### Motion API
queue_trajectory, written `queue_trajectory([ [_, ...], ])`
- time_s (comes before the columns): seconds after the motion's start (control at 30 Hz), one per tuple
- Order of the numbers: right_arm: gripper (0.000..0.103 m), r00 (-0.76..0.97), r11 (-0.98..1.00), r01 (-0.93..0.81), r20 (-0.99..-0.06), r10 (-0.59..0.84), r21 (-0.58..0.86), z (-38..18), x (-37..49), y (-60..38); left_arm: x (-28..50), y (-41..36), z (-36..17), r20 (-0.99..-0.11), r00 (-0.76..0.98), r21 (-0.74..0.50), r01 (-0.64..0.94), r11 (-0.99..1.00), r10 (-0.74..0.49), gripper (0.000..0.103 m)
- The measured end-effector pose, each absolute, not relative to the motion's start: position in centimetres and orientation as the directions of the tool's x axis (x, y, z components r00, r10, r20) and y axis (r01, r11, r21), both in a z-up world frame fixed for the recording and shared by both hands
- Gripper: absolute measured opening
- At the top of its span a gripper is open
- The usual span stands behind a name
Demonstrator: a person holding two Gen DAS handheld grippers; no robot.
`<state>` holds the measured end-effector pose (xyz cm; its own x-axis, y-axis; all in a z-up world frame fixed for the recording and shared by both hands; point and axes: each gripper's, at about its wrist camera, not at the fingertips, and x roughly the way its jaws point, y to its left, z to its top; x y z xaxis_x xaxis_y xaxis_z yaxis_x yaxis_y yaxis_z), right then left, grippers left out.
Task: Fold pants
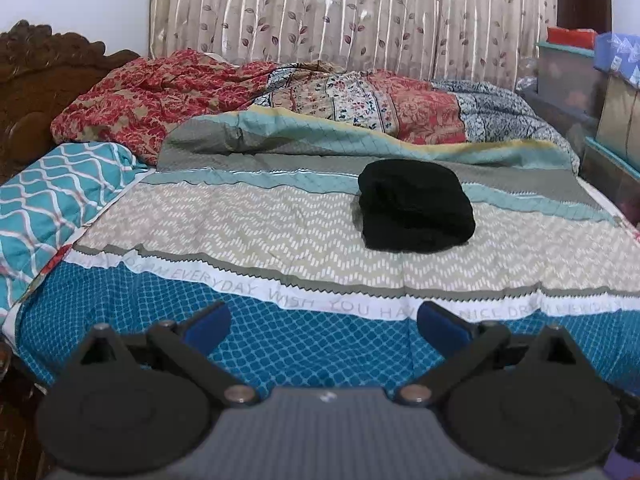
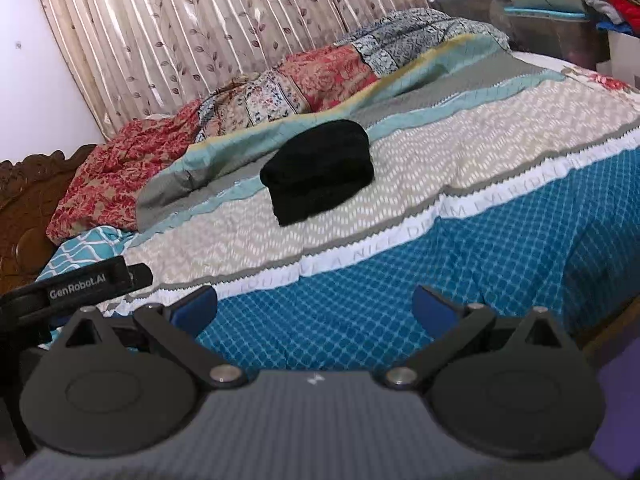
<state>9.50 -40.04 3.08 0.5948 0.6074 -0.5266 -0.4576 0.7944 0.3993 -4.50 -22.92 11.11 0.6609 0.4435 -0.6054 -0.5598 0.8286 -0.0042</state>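
Note:
The black pants (image 1: 416, 208) lie folded into a compact bundle on the patterned bedspread (image 1: 256, 232), right of the bed's middle. They also show in the right wrist view (image 2: 318, 170). My left gripper (image 1: 324, 320) is open and empty, held back over the blue front band of the bedspread, well short of the pants. My right gripper (image 2: 316, 304) is open and empty, also back near the bed's front edge. The left gripper's body (image 2: 76, 284) shows at the left of the right wrist view.
A rumpled red floral quilt (image 1: 168, 96) lies along the back of the bed before a leaf-print curtain (image 1: 320, 8). A teal pillow (image 1: 52, 196) sits at left by the carved wooden headboard (image 1: 36, 64). Storage boxes (image 1: 592, 80) stand at right.

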Motion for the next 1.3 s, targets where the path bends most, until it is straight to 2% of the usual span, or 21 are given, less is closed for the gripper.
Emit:
queue_trajectory([
  [0.3,0.103,0.59,0.802,-0.448,-0.544,0.597,0.395,2.4,9.1,-40.1,-5.4,-25.6,8.5,-0.637,0.619,0.097,-0.528,0.844,0.46,0.103],
  [0.43,0.103,0.599,0.818,-0.412,-0.557,0.575,0.401,2.0,9.0,-40.6,-5.2,-26.3,7.1,-0.687,0.584,0.125,-0.492,0.862,0.433,0.103],
  [0.63,0.103,0.589,0.825,-0.405,-0.578,0.564,0.393,1.6,8.9,-40.5,-5.4,-26.5,7.2,-0.674,0.578,0.151,-0.5,0.853,0.459,0.103],
  [1.03,0.103,0.581,0.817,-0.434,-0.575,0.576,0.38,1.9,8.4,-39.8,-6.9,-25.1,7.6,-0.696,0.54,0.112,-0.57,0.814,0.474,0.103],
  [1.3,0.103,0.571,0.813,-0.439,-0.58,0.581,0.383,1.7,8.5,-39.6,-6.7,-24.8,7.3,-0.714,0.531,0.113,-0.556,0.823,0.457,0.103],
])
